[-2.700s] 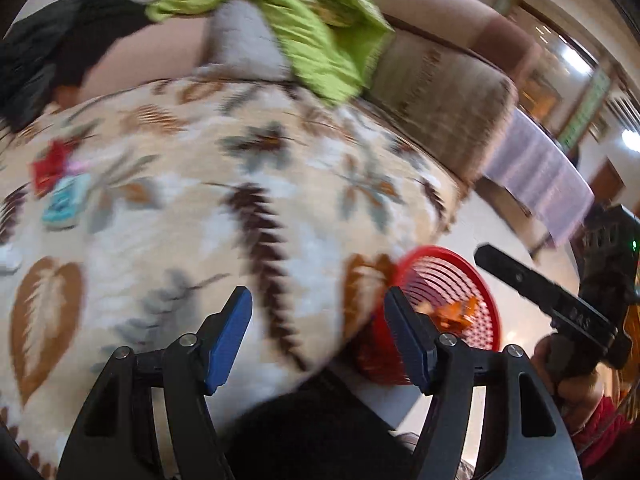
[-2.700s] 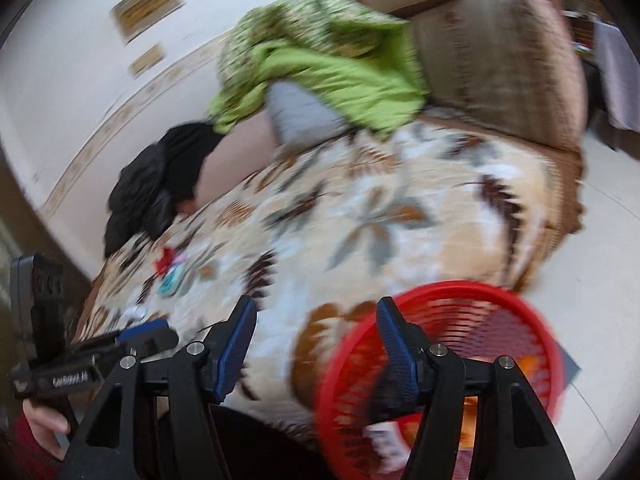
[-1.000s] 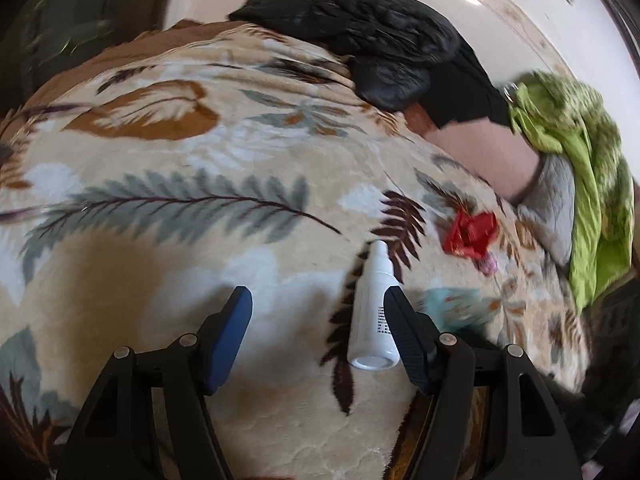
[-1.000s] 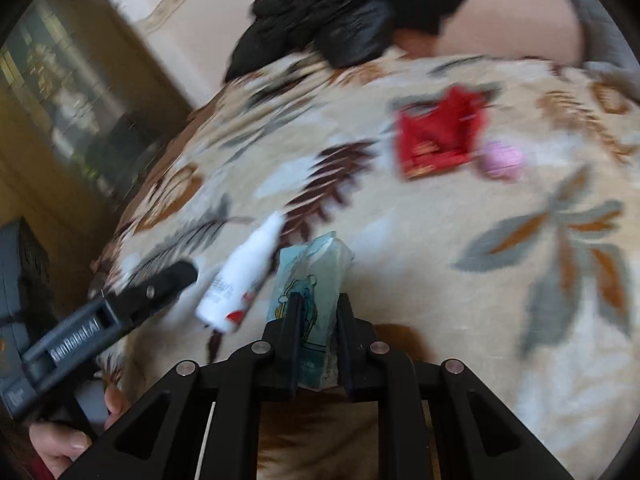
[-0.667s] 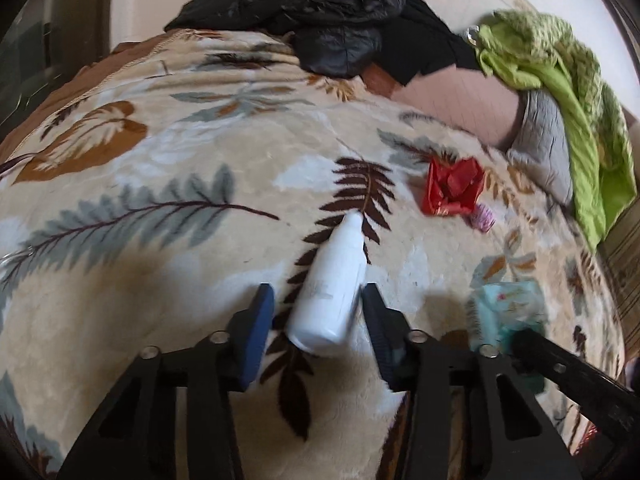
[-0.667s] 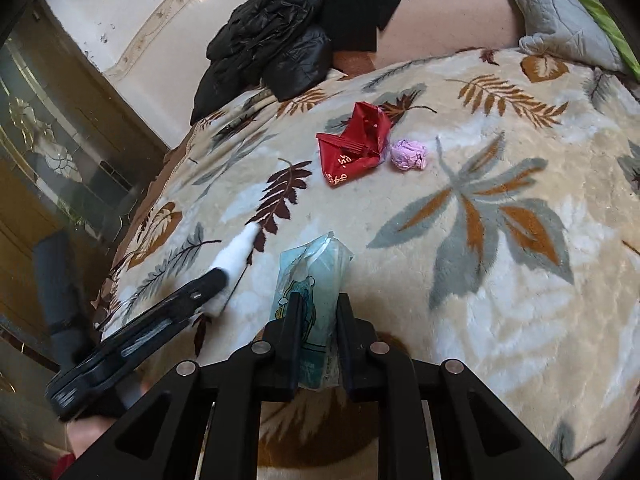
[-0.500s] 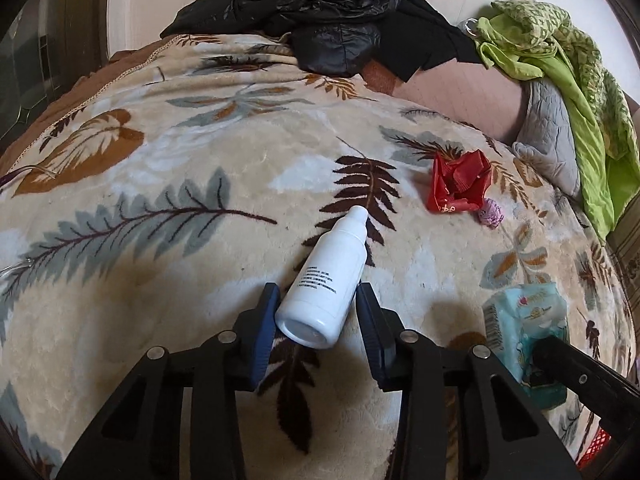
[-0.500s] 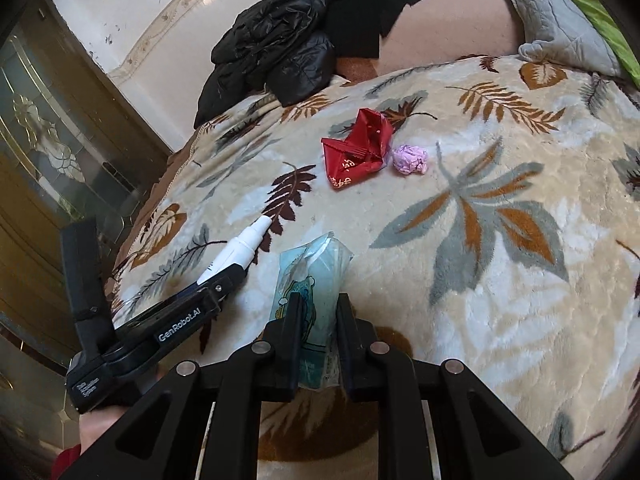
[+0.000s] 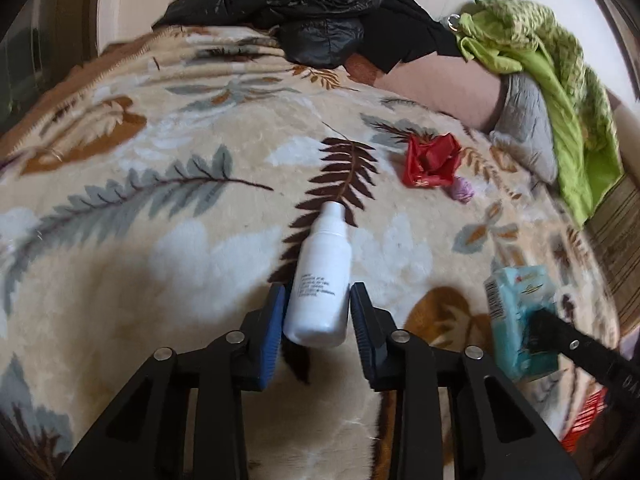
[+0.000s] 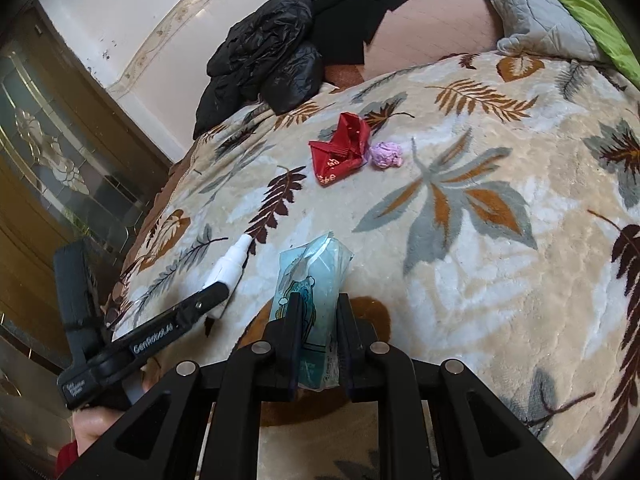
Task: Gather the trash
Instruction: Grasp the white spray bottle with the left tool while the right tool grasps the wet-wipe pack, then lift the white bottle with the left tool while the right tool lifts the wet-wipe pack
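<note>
In hand: we are pinching the white bottle (image 9: 320,276) in the left gripper (image 9: 318,312) jaws and the pale blue packet (image 10: 310,308) in the right gripper (image 10: 318,344) jaws, both low over the leaf-print blanket (image 10: 480,280).
Left to collect: we are seeing the red wrapper (image 10: 342,150) and pink wad (image 10: 386,155) lying just beside each other on the blanket.
Writing: we are reading "GenRobot.AI" on the left gripper; bottle and wrapper print are too small.

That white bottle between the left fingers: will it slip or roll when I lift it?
The white bottle looks smooth and round, so it may pivot or slip in the left hand-held gripper. The grip sits near its base, so the nozzle end could droop. If dropped, the plush blanket should limit rolling.
</note>
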